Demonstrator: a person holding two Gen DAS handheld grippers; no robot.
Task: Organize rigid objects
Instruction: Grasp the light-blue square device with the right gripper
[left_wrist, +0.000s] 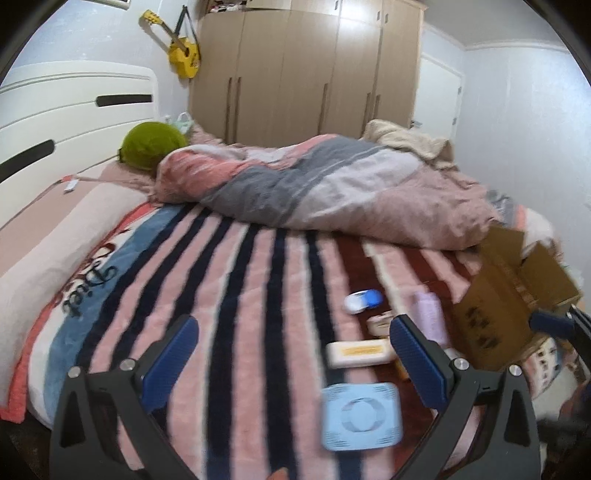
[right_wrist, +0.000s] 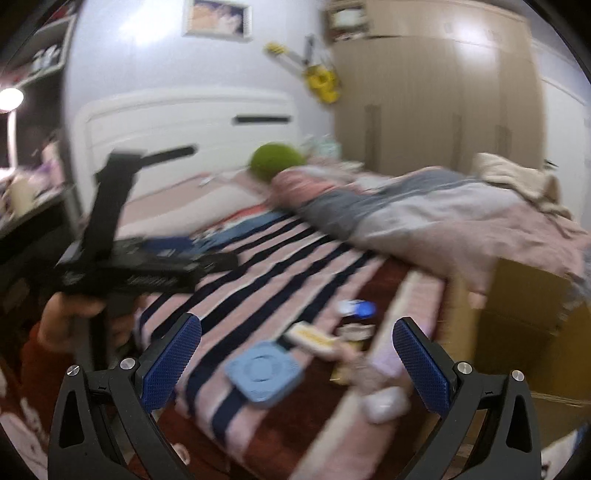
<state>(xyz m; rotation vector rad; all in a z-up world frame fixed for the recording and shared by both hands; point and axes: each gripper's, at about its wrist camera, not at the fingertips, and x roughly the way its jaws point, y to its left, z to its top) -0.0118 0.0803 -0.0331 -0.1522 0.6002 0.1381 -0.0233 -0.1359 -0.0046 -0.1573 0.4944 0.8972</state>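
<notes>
Several small rigid objects lie on the striped blanket of the bed. A light blue square case (left_wrist: 361, 416) (right_wrist: 263, 372) lies nearest. Beyond it are a cream box with a yellow label (left_wrist: 359, 353) (right_wrist: 309, 338), a blue and white case (left_wrist: 362, 301) (right_wrist: 357, 307), a pale lilac bottle (left_wrist: 430, 314) and a white object (right_wrist: 384, 404). An open cardboard box (left_wrist: 511, 295) (right_wrist: 524, 325) stands at the right. My left gripper (left_wrist: 293, 356) is open and empty above the blanket, with the blue case low between its fingers. My right gripper (right_wrist: 297, 360) is open and empty above the objects. The right wrist view shows the left gripper's body (right_wrist: 122, 266) held in a hand.
A rumpled pink and grey duvet (left_wrist: 325, 184) covers the far half of the bed. A green round cushion (left_wrist: 153, 144) lies by the white headboard (left_wrist: 74, 110). A tan wardrobe (left_wrist: 306, 70) stands behind. A dark desk with a lamp (right_wrist: 11, 110) is at the left.
</notes>
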